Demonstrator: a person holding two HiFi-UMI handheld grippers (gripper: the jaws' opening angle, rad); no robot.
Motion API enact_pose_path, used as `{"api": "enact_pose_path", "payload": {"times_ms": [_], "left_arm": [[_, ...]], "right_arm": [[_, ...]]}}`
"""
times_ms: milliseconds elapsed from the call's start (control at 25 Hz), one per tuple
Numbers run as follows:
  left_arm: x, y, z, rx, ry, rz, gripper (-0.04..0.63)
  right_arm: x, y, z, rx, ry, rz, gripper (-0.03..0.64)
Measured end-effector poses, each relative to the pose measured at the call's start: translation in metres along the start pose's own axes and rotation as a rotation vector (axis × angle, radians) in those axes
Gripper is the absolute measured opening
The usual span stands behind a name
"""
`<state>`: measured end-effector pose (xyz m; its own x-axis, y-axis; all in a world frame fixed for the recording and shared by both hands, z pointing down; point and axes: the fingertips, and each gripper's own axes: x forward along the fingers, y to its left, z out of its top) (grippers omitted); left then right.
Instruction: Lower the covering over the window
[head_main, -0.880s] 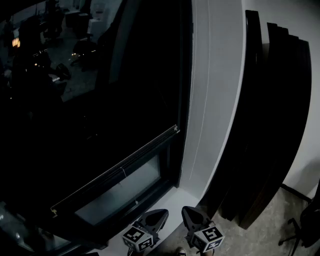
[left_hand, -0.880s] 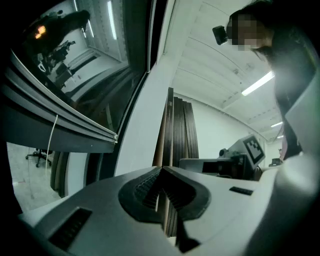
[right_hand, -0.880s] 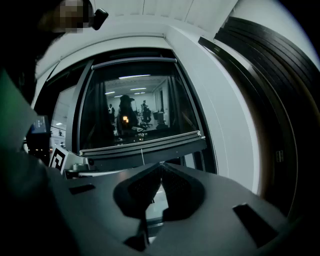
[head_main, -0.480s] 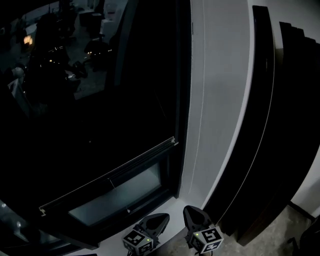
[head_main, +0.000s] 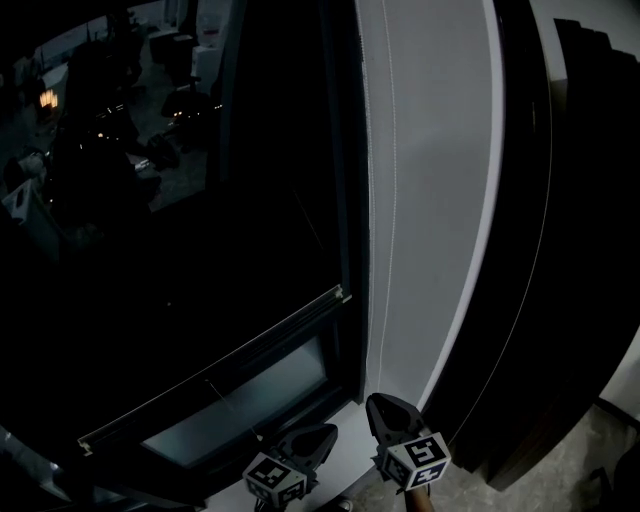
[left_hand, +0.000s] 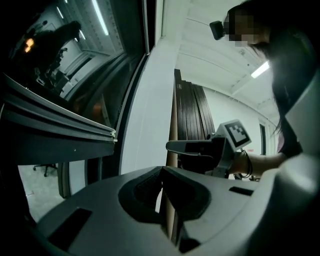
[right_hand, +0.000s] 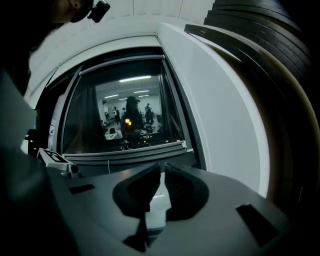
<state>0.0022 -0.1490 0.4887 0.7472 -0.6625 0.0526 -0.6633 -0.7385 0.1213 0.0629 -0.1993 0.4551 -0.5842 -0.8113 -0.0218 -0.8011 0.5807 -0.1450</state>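
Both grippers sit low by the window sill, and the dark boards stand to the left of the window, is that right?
Not quite. The dark boards stand to the right of the window, beyond the white wall, as the head view shows. The left gripper and right gripper do sit low by the sill.

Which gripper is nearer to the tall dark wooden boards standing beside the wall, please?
Right. The right gripper sits just left of the dark boards, near their base; the left gripper lies further left, below the window.
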Motion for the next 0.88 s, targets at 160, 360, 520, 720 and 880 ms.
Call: {"api": "enact_pose_path", "payload": {"times_ms": [160,360,520,720,880], "left_arm": [[0.017,0.022,0.008,0.002,-0.006,-0.018,0.002],[0.034,0.043,0.026,0.015,-0.035,-0.065,0.002],[0.042,0.058,0.031,-0.015,-0.064,-0.082,0.002],[0.046,0.067,0.031,-0.024,-0.066,-0.108,0.002],[0.044,0.077,0.032,-0.022,-0.068,-0.106,0.002]], "right_arm": [[0.036,-0.01,0.024,-0.071,-0.004,0.015,0.03],[0.091,-0.03,0.077,-0.192,-0.045,-0.022,0.069],[0.139,-0.056,0.114,-0.272,-0.067,-0.084,0.08],[0.178,-0.092,0.163,-0.327,-0.093,-0.192,0.091],[0.195,-0.113,0.194,-0.349,-0.109,-0.261,0.091]]}}
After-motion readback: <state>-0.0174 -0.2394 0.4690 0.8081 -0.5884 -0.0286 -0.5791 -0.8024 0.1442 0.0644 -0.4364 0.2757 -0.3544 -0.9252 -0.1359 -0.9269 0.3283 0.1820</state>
